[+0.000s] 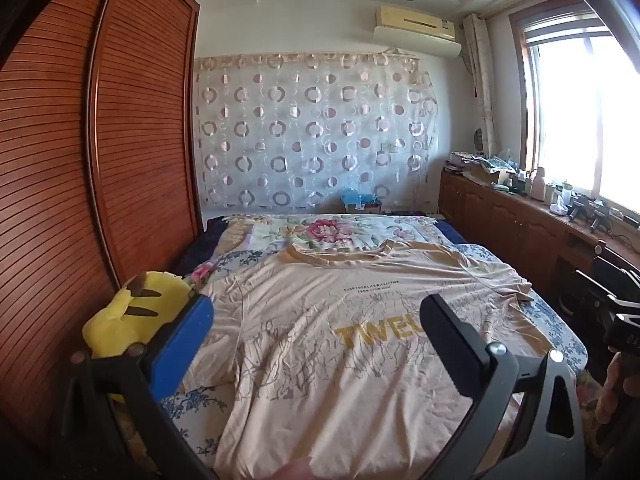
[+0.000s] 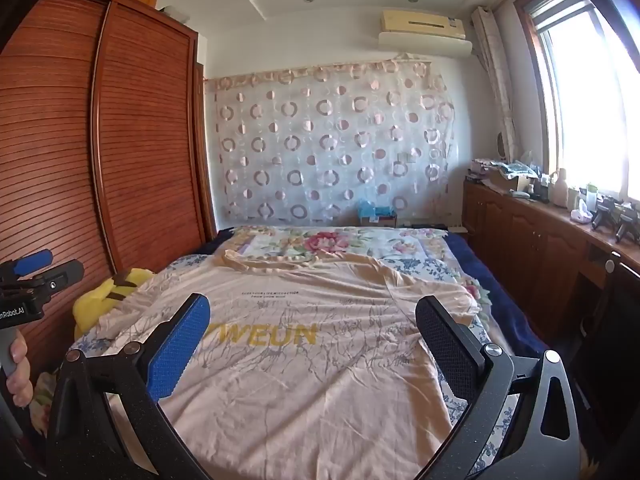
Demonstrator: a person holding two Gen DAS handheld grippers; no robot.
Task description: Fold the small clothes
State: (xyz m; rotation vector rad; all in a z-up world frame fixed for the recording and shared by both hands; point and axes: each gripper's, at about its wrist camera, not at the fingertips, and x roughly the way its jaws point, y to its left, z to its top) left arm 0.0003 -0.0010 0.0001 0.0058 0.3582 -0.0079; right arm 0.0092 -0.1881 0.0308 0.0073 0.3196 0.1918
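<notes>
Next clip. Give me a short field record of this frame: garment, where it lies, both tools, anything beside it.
garment: beige T-shirt, yellow lettering on the chest
lay: spread flat, print up, collar at the far end, no fold visible
surface: bed with floral cover
left tool: open, above the shirt, nothing between its fingers
right tool: open, above the shirt, nothing between its fingers
beside: yellow plush toy at the shirt's left edge, by the wardrobe
task state: folding not yet begun
</notes>
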